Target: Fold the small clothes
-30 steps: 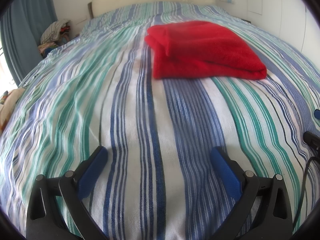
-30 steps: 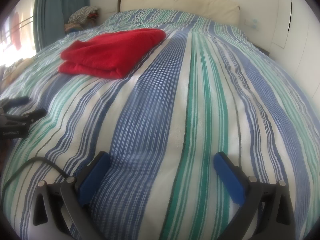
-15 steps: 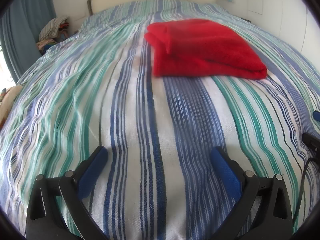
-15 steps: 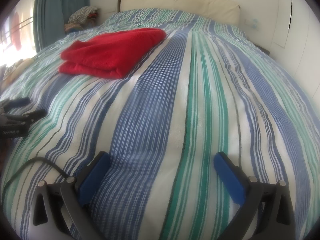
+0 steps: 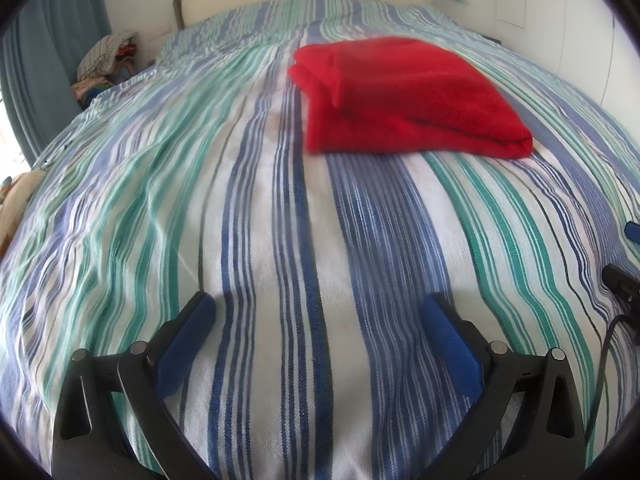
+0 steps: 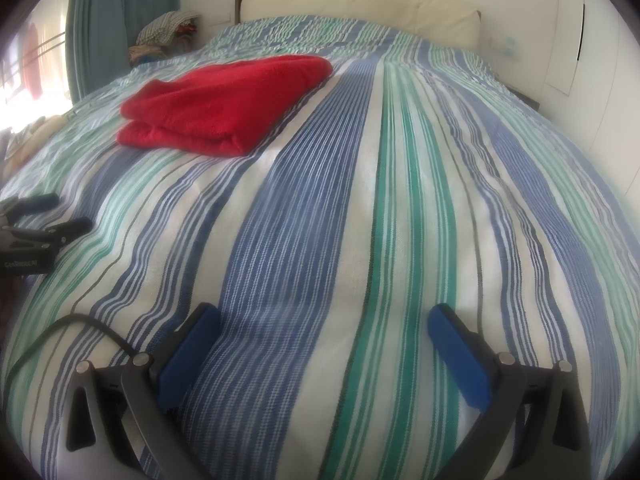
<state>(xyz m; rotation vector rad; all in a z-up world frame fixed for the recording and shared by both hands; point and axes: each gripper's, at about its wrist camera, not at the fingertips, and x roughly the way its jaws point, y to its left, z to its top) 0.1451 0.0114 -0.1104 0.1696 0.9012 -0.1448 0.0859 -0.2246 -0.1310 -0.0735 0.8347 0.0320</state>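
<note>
Resting folded on striped bed (image 5: 280, 240): red cloth (image 5: 404, 96) (image 6: 228, 100), well ahead of both tongs | left tongs (image 5: 316, 312) spread wide, gripping nothing, low over cover | right tongs (image 6: 324, 320) likewise spread, nothing between pads

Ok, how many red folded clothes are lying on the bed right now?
1. The red folded cloth lies on the striped bedspread, up toward the headboard. A pile of other laundry sits beside the bed; anything red inside it can't be seen.
</note>
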